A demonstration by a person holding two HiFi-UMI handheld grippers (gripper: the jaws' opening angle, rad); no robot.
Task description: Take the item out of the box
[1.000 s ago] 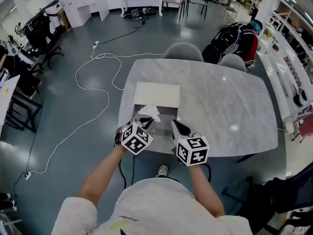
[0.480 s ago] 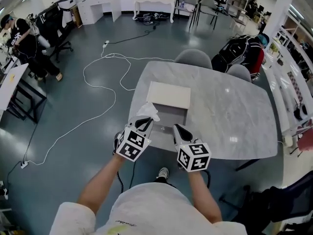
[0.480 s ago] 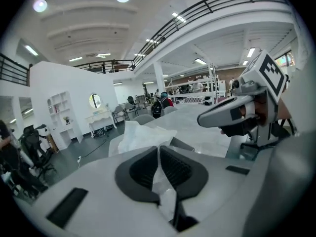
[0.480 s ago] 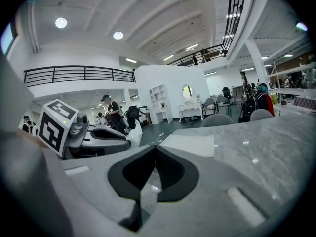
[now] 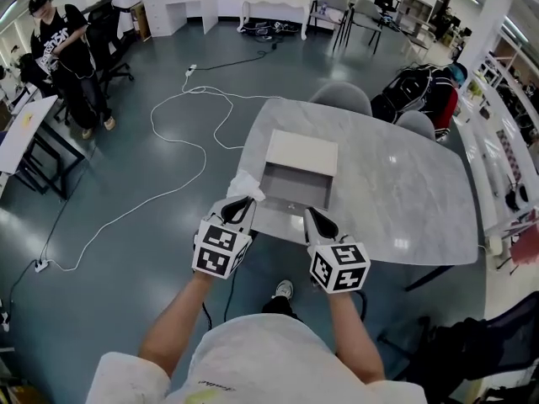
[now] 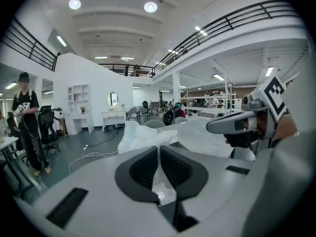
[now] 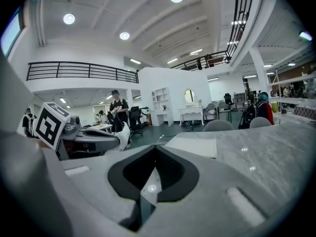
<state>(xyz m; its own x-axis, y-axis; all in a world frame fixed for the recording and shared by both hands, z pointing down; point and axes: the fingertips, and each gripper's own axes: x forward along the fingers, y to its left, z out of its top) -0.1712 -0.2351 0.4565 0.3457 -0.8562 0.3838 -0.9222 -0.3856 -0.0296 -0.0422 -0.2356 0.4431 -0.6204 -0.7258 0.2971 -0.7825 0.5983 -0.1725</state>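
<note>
An open cardboard box [image 5: 295, 194] lies on the grey marble table [image 5: 396, 192], its pale lid [image 5: 302, 152] folded back on the far side. My left gripper [image 5: 239, 204] is shut on a crumpled white plastic item [image 5: 245, 184] and holds it at the table's near left edge, just left of the box. In the left gripper view the white item [image 6: 143, 135] bulges out beyond the closed left gripper [image 6: 159, 151]. My right gripper [image 5: 312, 218] is shut with nothing in it, near the box's front right corner. In the right gripper view the right gripper [image 7: 154, 151] faces the lid [image 7: 192, 145].
Two grey chairs [image 5: 343, 98] stand at the table's far side, with a black and red backpack [image 5: 414, 87] beside them. A white cable [image 5: 173, 133] snakes over the floor to the left. A person [image 5: 61, 45] stands by desks at the far left.
The left gripper has drawn the white item away from the box's near left corner, toward the table's left edge. Both grippers have pulled back toward me.
</note>
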